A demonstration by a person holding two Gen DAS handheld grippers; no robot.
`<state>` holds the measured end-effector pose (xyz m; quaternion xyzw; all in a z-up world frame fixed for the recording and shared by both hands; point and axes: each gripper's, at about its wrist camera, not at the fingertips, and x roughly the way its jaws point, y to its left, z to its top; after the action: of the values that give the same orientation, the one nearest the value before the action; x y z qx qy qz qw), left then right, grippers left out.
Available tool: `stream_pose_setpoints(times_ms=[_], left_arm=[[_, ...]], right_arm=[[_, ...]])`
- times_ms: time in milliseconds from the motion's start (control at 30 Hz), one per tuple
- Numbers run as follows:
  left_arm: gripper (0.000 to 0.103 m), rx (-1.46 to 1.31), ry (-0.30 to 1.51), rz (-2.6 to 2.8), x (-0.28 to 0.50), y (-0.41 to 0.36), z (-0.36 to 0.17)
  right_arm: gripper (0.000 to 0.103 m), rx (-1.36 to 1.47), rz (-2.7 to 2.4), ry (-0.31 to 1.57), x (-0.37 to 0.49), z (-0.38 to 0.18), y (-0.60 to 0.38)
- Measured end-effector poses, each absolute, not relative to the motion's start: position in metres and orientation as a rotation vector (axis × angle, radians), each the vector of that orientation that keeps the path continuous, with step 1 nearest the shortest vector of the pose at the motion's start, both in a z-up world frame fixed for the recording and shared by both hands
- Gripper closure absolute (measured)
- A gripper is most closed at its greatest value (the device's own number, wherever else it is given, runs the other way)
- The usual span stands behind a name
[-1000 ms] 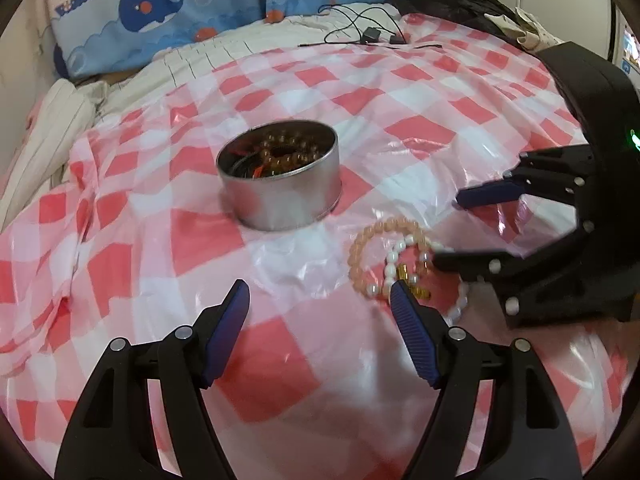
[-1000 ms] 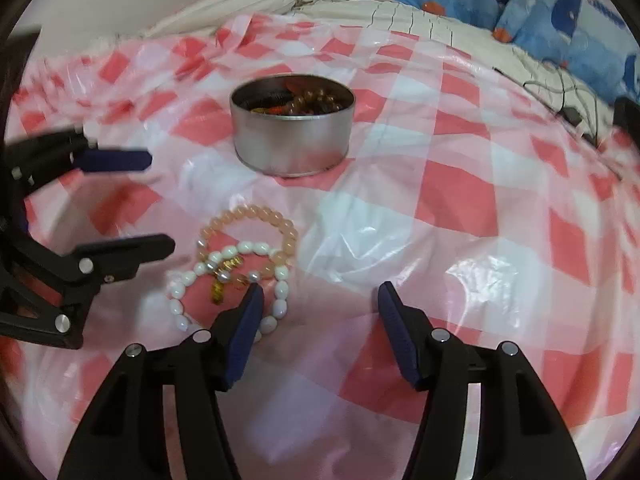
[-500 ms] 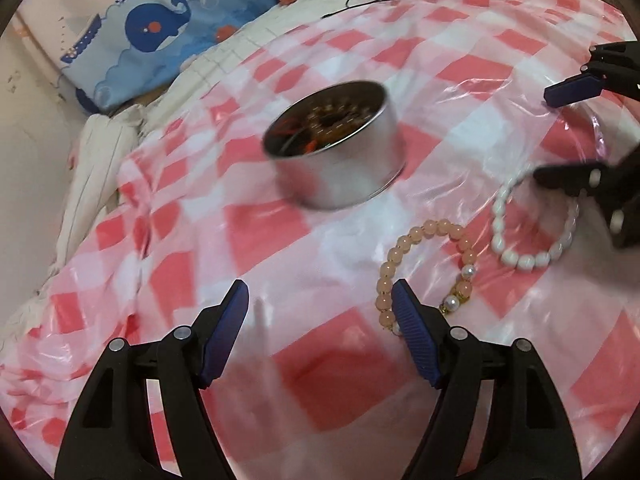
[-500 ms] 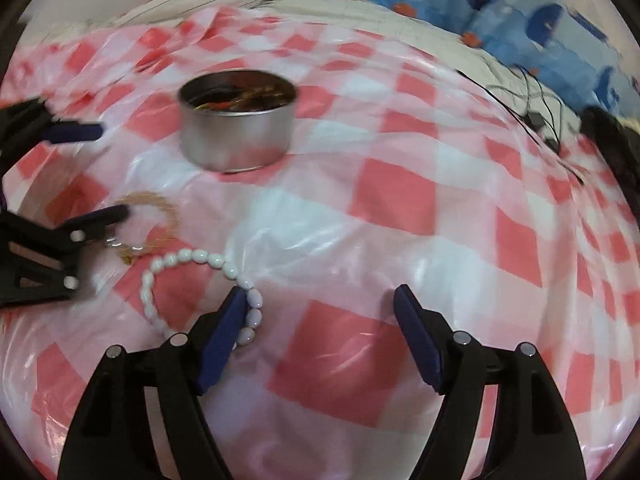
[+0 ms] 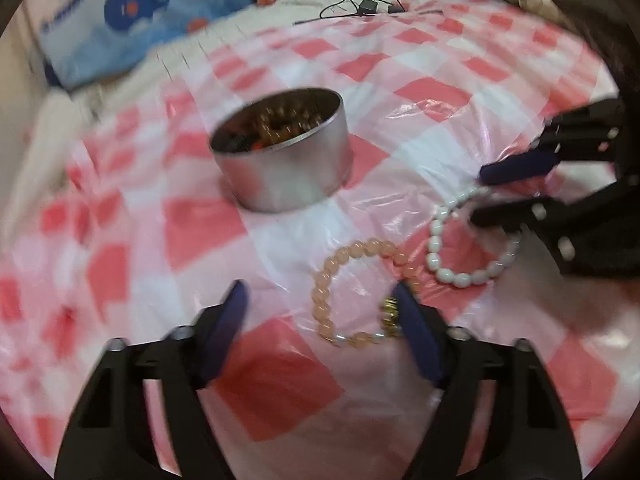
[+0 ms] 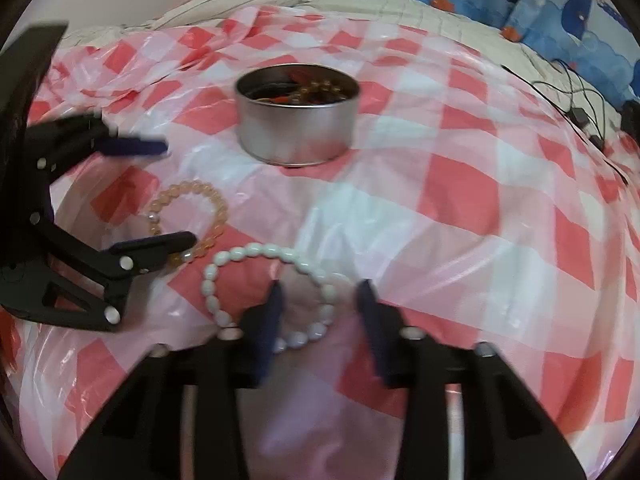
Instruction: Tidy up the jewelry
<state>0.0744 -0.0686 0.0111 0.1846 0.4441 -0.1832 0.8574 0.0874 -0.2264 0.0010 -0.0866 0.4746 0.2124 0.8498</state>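
Bracelets now separated; right tool (image 6: pixel 318 316) closing around white oval-bead bracelet (image 6: pixel 256 249); left tool (image 5: pixel 320 320) narrowing, empty.

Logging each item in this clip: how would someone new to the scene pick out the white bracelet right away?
Start at the round metal tin on the red-and-white checked plastic sheet; two bead bracelets lie on the sheet nearer the camera. The white bracelet is the loop of oval, milky beads, with the right gripper closing around its near side. Its neighbour, the peach bracelet, has round, translucent orange-pink beads.

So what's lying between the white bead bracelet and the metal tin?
Only bare checkered sheet between white bracelet and tin, in the right wrist view.
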Motion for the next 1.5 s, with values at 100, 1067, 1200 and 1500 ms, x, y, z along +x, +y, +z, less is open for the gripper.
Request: stream_pose_setpoints(times_ms=[100,1067,1200,1500], left_arm=[[0.058,0.356,0.942,-0.420,0.074,-0.065,0.014],[0.096,0.181,0.900,-0.549,0.071,-0.055,0.033],[0.096,0.096,0.863,-0.562,0.071,-0.042,0.049],[0.096,0.033,0.804,-0.605,0.072,-0.037,0.076]], right_arm=[[0.082,-0.127,0.460,1.011,0.090,0.002,-0.233],[0.095,0.134,0.645,1.009,0.095,0.011,-0.247],[0.095,0.358,0.750,0.972,0.099,0.021,-0.266],[0.095,0.577,0.829,0.849,0.108,0.047,-0.282]])
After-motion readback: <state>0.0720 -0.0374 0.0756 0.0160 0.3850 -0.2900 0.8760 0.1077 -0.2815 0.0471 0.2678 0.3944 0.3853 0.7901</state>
